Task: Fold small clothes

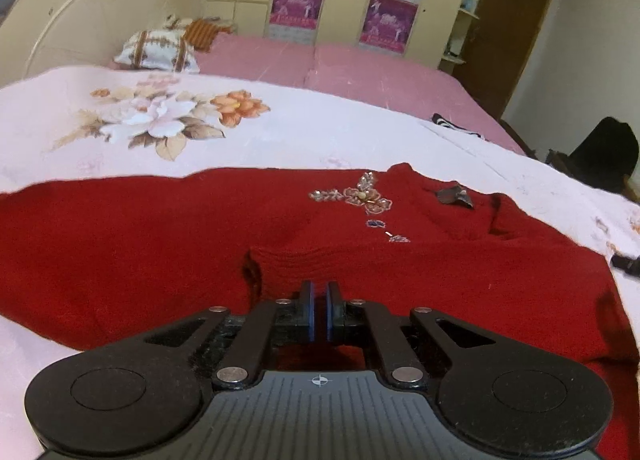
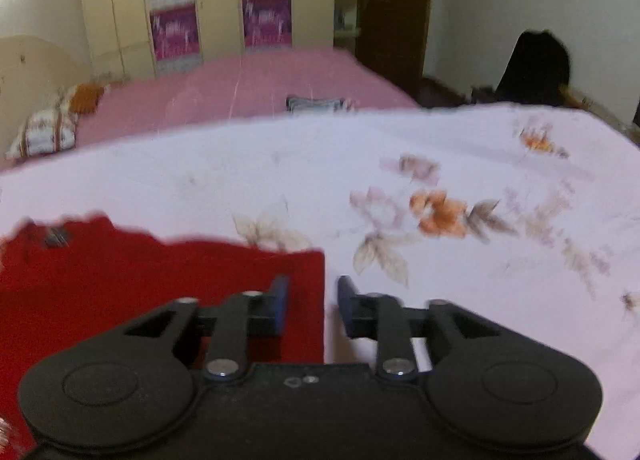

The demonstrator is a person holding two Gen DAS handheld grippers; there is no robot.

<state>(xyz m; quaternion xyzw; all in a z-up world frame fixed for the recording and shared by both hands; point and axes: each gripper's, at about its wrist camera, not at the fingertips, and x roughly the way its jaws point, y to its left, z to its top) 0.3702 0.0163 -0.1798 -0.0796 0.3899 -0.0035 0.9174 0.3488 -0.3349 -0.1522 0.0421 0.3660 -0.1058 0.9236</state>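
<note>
Red sweater (image 1: pixel 160 244) is lying spread on the floral bedsheet (image 1: pixel 280 131), one sleeve folded in over the body; remaining folds are likely pending. Left gripper (image 1: pixel 319 292) is pinching that sleeve's cuff, jaws closed. Right gripper (image 2: pixel 312 300) is standing part open, straddling the sweater's edge, gripping nothing. Right view is blurring; near hem is hiding behind grippers.
</note>
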